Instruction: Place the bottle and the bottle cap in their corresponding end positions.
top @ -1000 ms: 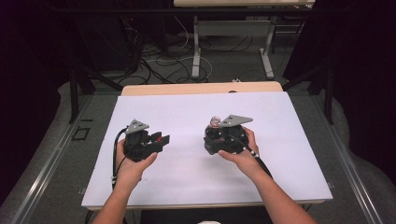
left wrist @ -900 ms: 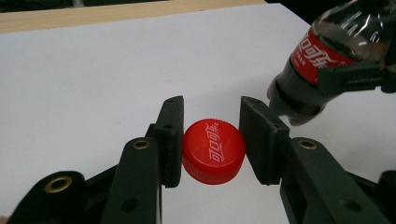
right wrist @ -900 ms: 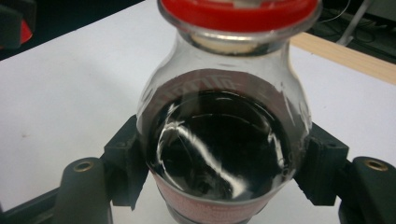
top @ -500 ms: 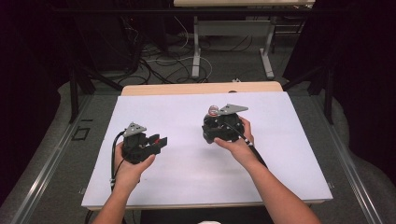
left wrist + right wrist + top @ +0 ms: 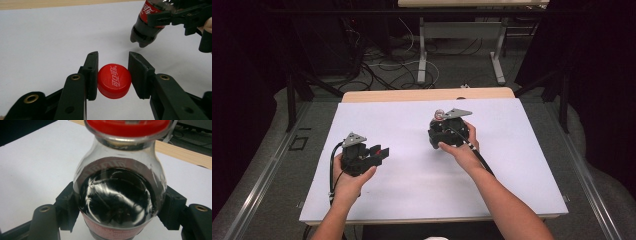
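Note:
My left gripper [image 5: 113, 56] is shut on a red bottle cap [image 5: 114, 80], held just over the white table sheet [image 5: 50, 37]; in the high view this gripper [image 5: 379, 152] sits at the near left. My right gripper [image 5: 120, 205] is shut on a small clear cola bottle [image 5: 117, 195] with dark drink inside and a red ring at its neck. In the left gripper view the bottle [image 5: 147, 27] hangs tilted, its base a little above the sheet. The high view shows the right gripper [image 5: 438, 125] near the table's middle, with the bottle top [image 5: 439, 116] poking out.
The white sheet [image 5: 412, 200] covers most of a wooden table whose far edge [image 5: 427, 95] shows. Beyond it lie floor cables [image 5: 382, 70] and the legs of another table [image 5: 422, 55]. Metal rails run along both sides.
The right hand has carried the bottle leftward and farther from the person. The left hand with the cap has stayed nearly in place.

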A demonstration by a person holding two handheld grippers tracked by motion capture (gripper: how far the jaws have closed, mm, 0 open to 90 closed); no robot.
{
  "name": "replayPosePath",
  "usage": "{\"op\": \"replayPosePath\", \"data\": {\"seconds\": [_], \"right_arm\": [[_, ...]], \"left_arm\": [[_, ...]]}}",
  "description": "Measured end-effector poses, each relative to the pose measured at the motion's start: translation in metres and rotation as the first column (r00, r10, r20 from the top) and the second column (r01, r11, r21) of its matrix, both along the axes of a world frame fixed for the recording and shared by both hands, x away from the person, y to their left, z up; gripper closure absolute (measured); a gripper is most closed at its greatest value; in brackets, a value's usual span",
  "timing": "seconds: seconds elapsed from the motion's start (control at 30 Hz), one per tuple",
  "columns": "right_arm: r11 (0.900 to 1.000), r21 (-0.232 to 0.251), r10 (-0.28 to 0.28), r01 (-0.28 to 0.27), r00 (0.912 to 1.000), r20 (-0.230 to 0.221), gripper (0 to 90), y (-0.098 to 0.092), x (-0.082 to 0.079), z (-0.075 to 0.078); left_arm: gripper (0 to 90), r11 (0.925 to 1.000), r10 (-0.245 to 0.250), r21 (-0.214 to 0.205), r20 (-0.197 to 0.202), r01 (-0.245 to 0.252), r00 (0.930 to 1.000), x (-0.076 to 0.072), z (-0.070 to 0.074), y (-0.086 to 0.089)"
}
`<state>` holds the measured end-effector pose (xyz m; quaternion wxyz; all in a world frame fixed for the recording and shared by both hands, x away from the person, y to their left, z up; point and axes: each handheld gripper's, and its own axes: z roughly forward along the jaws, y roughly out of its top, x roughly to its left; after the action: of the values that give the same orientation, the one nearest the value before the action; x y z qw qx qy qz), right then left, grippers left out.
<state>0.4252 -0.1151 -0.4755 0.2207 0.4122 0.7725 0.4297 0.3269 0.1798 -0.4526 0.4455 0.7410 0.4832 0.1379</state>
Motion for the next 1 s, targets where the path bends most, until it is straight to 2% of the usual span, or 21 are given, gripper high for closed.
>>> {"op": "replayPosePath", "data": {"seconds": [0.27,0.43,0.47,0.53,0.7,0.83,1.0], "right_arm": [[0.9999,-0.003,-0.014,0.014,0.9999,0.010,30.0,0.006,0.010,-0.010],[0.9990,0.010,-0.043,0.043,0.9991,-0.002,30.0,0.003,0.020,-0.013],[0.9989,0.007,-0.046,0.046,0.9989,-0.002,30.0,0.002,0.022,-0.014],[0.9983,0.005,-0.059,0.059,0.9981,-0.016,30.0,0.000,0.025,-0.016],[0.9977,0.001,-0.068,0.068,0.9974,-0.023,30.0,0.000,0.031,-0.022],[0.9980,-0.005,-0.064,0.063,0.9978,-0.021,30.0,0.002,0.033,-0.025],[0.9980,-0.013,-0.062,0.062,0.9977,-0.028,30.0,0.005,0.036,-0.030]], "left_arm": [[61.9,1.0000,0.005,-0.005,0.000,-0.005,1.0000,0.001,-0.002,0.001],[61.9,0.9997,0.021,-0.015,0.005,-0.021,0.9998,0.001,-0.005,0.001],[61.9,0.9999,0.009,-0.011,-0.010,-0.009,0.9999,0.002,-0.005,0.003],[61.9,0.9998,0.020,-0.007,0.003,-0.020,0.9998,0.003,-0.008,0.002],[61.9,0.9999,0.012,-0.009,-0.026,-0.012,0.9996,0.005,-0.013,0.002],[61.9,0.9998,0.020,-0.008,-0.031,-0.020,0.9993,0.006,-0.020,-0.003],[61.9,0.9998,0.019,-0.004,-0.035,-0.019,0.9992,0.007,-0.022,-0.005]]}}
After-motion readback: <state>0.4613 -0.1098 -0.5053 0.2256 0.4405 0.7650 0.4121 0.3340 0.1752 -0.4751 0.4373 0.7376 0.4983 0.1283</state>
